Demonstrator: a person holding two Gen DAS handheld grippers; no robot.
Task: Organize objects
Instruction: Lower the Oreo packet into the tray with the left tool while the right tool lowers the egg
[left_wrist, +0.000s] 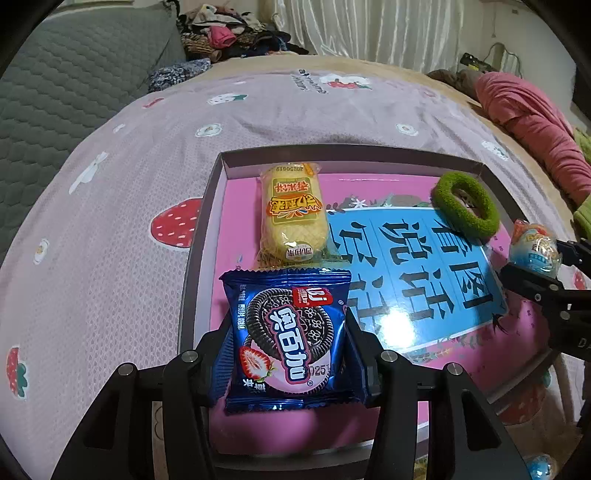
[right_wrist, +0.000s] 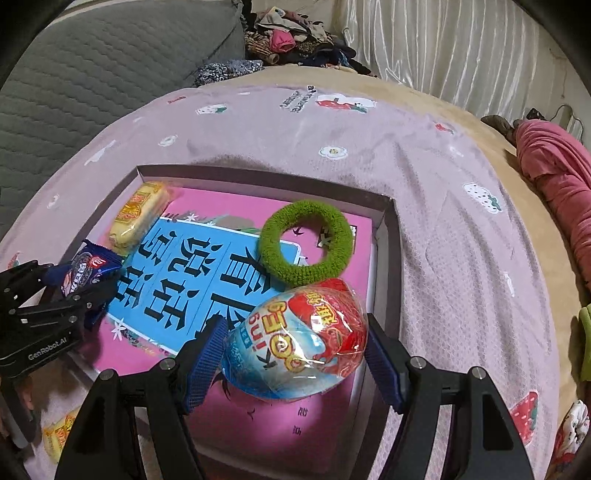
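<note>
A shallow box (left_wrist: 221, 162) with a pink and blue printed floor lies on the bed; it also shows in the right wrist view (right_wrist: 388, 236). My left gripper (left_wrist: 286, 343) is shut on a blue cookie packet (left_wrist: 288, 332) over the box's near left part. A yellow snack pack (left_wrist: 291, 214) and a green fuzzy ring (left_wrist: 465, 203) lie inside the box. My right gripper (right_wrist: 295, 343) is shut on a wrapped toy egg (right_wrist: 299, 339) above the box's near right corner. The egg (left_wrist: 535, 247) and the packet (right_wrist: 86, 269) each show in the other view.
The box rests on a pink strawberry-print bedsheet (left_wrist: 110, 184). A grey quilted cushion (left_wrist: 66, 74) and a clothes pile (left_wrist: 229, 29) lie behind. A red garment (left_wrist: 535, 122) lies at right. Another yellow snack pack (right_wrist: 57, 435) lies on the sheet near the box.
</note>
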